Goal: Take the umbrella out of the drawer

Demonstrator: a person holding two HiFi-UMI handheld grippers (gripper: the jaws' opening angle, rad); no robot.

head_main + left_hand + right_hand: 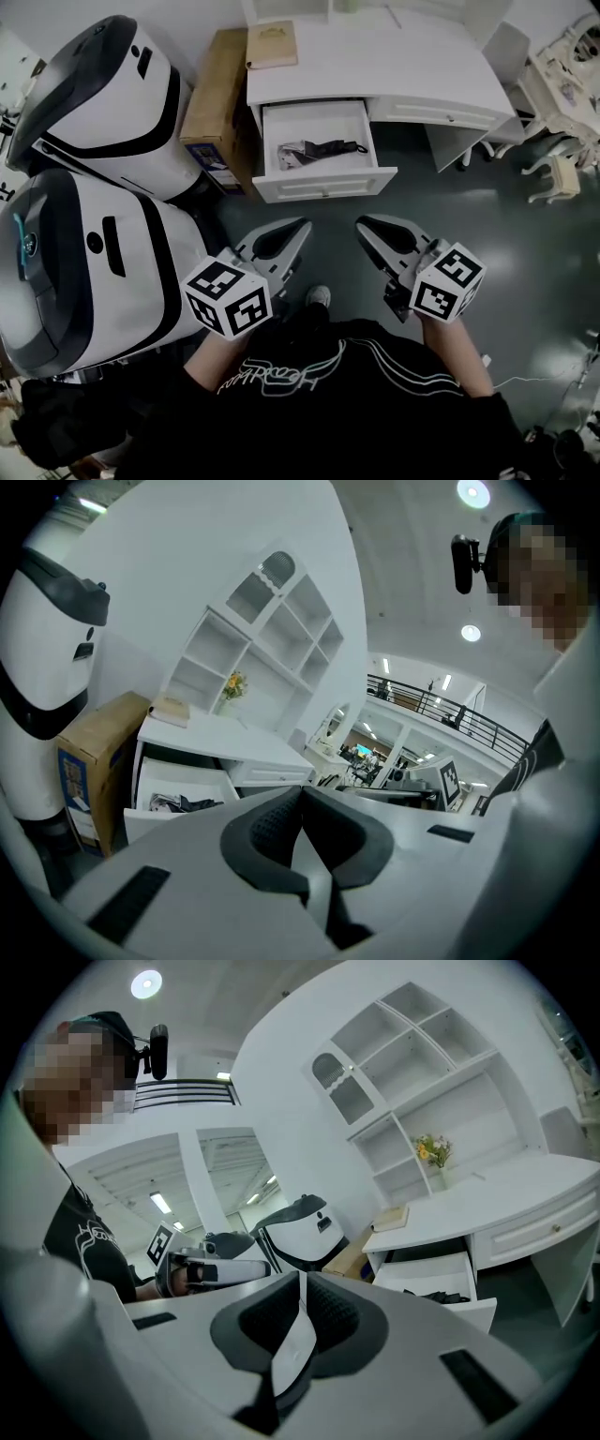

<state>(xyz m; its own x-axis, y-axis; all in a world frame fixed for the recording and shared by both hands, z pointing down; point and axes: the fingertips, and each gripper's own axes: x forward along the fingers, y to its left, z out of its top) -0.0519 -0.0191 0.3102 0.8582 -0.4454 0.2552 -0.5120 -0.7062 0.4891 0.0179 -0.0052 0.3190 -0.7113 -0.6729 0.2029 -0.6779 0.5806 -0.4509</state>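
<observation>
Approach step: umbrella (328, 147) lies in the open drawer (323, 185), well ahead. My left gripper (300, 226) and right gripper (364, 225) are clenched, empty; next, I reach in and unclench one.

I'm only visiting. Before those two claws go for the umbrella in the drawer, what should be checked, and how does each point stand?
1. Drawer pulled open: ok.
2. Umbrella in sight, lying inside: ok.
3. Left gripper jaws apart for grabbing: not ok, shut and empty.
4. Right gripper jaws apart: not ok, shut and empty.
5. Grippers at the drawer: not ok, both short of it.
6. Umbrella free of the pale thing beside it: cannot tell.
</observation>
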